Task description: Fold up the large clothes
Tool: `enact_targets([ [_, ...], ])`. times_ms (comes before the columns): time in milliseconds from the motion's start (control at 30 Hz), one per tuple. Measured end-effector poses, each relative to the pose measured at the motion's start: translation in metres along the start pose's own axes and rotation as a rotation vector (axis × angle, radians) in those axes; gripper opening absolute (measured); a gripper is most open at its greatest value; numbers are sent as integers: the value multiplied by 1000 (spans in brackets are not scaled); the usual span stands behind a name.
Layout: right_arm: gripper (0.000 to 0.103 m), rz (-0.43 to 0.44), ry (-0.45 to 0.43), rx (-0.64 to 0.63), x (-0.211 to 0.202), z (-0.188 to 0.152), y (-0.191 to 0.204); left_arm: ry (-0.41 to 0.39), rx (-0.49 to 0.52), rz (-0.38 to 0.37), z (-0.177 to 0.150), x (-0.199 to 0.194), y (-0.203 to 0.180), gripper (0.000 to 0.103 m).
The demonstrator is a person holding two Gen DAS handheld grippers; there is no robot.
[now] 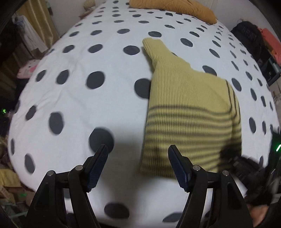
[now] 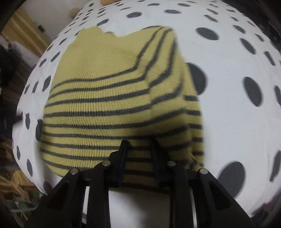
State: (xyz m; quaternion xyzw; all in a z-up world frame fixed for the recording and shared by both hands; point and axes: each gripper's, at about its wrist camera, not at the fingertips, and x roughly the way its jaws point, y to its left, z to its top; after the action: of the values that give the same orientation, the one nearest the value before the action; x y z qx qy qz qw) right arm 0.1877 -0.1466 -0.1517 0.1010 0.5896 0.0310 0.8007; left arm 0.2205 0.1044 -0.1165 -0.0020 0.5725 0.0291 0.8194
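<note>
Mid-fold. Yellow striped sweater [image 2: 112,98] lies on the polka-dot bed [image 1: 73,57], already narrowed into a long strip: striped hem end near, plain end with a sleeve or cuff [image 1: 152,46] pointing far.

Right gripper [image 2: 139,150]: jaws nearly closed, pinching the near hem at its right side; knit bunches between the fingers and looks slightly lifted.

Left gripper [image 1: 137,154]: jaws wide apart, holding nothing, hovering just over the bed at the sweater's near-left edge. Right finger [image 1: 177,161] overlaps the fabric in view; contact can't be confirmed.

My read of the next move: left closes on the near-left hem corner, then both carry the hem far over the plain end to halve it. Needs matched height and pace, or the strip skews. The thick knit may slip from a shallow pinch.

Mustard pillow [image 1: 173,8] at the far end, out of the way.
</note>
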Motion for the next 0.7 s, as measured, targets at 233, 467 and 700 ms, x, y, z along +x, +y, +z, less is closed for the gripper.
enact_targets([
  [233, 40, -129, -82, -12, -105, -18, 38, -30, -33, 45, -42, -47, -23, 72],
  [467, 51, -221, -168, -79, -156, -35, 68, -106, -51, 77, -39, -89, -33, 74],
  [700, 52, -215, -164, -112, -164, -39, 78, -85, -84, 48, -43, -91, -28, 74],
])
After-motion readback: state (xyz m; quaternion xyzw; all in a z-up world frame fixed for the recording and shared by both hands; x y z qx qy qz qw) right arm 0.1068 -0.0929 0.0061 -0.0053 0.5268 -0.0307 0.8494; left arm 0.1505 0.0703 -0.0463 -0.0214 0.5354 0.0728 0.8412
